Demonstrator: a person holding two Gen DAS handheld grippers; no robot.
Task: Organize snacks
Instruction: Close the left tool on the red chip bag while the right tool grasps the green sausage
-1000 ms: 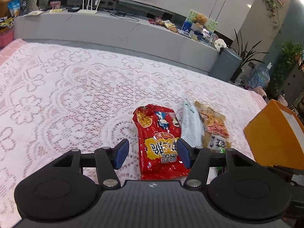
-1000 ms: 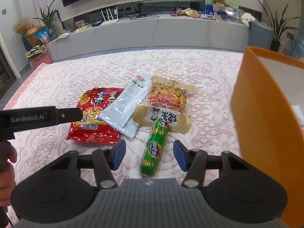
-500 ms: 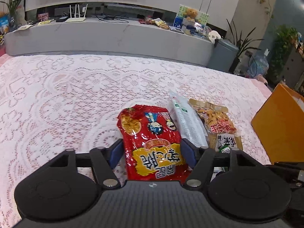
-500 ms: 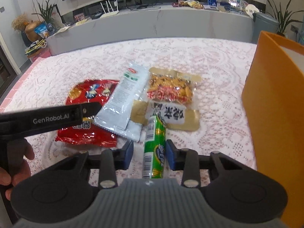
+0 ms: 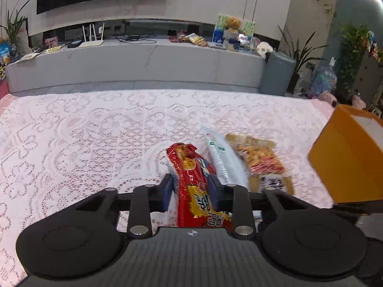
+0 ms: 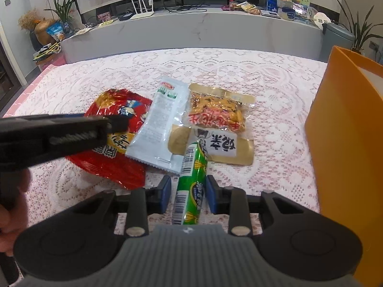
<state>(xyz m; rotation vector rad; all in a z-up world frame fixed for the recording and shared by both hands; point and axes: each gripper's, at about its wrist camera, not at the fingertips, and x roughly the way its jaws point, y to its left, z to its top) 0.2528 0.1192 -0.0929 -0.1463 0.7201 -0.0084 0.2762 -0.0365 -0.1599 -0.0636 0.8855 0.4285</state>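
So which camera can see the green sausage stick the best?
The right wrist view. The green sausage stick lies lengthwise between the right claw's fingers there, with its label and barcode showing, its far end resting on the tan packet. The left wrist view does not show it at all; the left claw grips the red bag instead.
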